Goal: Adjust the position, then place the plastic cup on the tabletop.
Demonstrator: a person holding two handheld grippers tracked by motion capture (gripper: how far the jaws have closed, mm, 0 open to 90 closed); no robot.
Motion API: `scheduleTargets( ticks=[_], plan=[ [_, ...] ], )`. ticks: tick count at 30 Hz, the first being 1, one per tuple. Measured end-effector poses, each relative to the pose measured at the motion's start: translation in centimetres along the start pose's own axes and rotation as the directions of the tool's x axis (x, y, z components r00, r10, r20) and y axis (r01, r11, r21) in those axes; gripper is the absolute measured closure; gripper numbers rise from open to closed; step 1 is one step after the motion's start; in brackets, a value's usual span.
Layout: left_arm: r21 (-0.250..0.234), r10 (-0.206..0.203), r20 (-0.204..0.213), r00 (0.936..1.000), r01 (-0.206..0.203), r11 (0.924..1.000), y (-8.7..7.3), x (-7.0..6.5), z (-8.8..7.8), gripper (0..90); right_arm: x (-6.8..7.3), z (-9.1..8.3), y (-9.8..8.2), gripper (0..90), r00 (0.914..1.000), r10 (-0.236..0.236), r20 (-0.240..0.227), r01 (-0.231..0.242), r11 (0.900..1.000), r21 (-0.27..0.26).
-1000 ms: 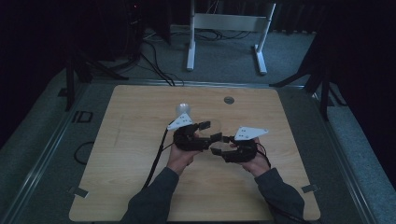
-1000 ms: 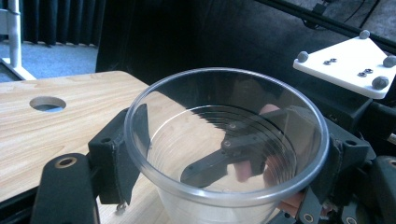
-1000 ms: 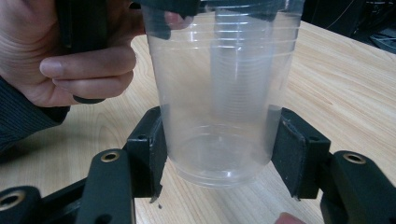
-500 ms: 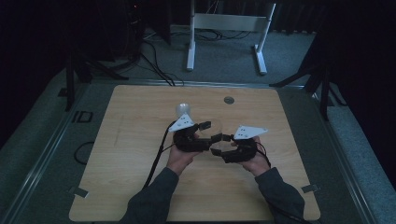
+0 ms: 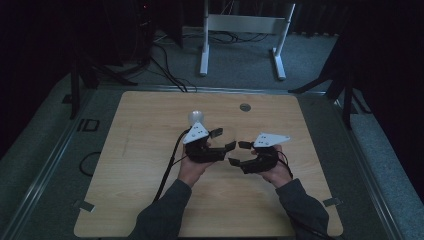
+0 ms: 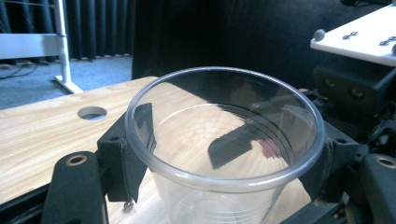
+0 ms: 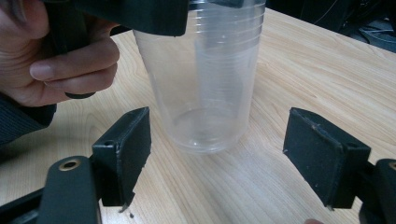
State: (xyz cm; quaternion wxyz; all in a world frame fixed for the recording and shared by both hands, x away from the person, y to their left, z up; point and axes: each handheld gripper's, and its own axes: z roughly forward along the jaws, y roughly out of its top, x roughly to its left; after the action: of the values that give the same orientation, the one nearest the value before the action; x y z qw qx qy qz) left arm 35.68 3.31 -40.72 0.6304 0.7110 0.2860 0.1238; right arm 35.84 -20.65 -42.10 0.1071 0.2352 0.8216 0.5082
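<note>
Clear cup passed from one hand-held gripper to the other above the middle of the table.

The left hand-held gripper [image 5: 223,139] has just closed and now clamps the clear plastic cup [image 6: 224,149] just under its rim, a pad on each side, so the cup hangs upright with its base just above the table [image 5: 150,150]. The right hand-held gripper [image 7: 217,158] has just opened; its jaws stand apart on either side of the cup's base [image 7: 205,133] without touching it, judged a release, since the left grip now carries the load.
</note>
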Motion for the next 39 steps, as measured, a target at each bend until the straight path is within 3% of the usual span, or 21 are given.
scheduleTargets(
  ticks=[1, 23, 39],
  plan=[
    [0.004, 0.014, -0.02, 0.9997, -0.014, 0.9999, 0.0, -0.1, 0.0, 27.6, 0.0, -0.1, 0.0, 22.9, 1.0, 0.001, 0.002, -0.001, 1.0, 0.0],
    [0.016, 0.05, -0.081, 0.9955, -0.049, 0.9987, -0.3, -0.2, 0.2, 27.7, -1.1, -1.5, -0.3, 21.6, 0.9982, 0.035, 0.049, -0.034, 0.999, -0.016],
    [0.015, 0.077, -0.14, 0.9871, -0.076, 0.997, -1.0, -0.2, 0.5, 28.0, -1.6, -1.9, -0.5, 21.3, 0.9948, 0.062, 0.08, -0.06, 0.998, -0.034]
  ],
)
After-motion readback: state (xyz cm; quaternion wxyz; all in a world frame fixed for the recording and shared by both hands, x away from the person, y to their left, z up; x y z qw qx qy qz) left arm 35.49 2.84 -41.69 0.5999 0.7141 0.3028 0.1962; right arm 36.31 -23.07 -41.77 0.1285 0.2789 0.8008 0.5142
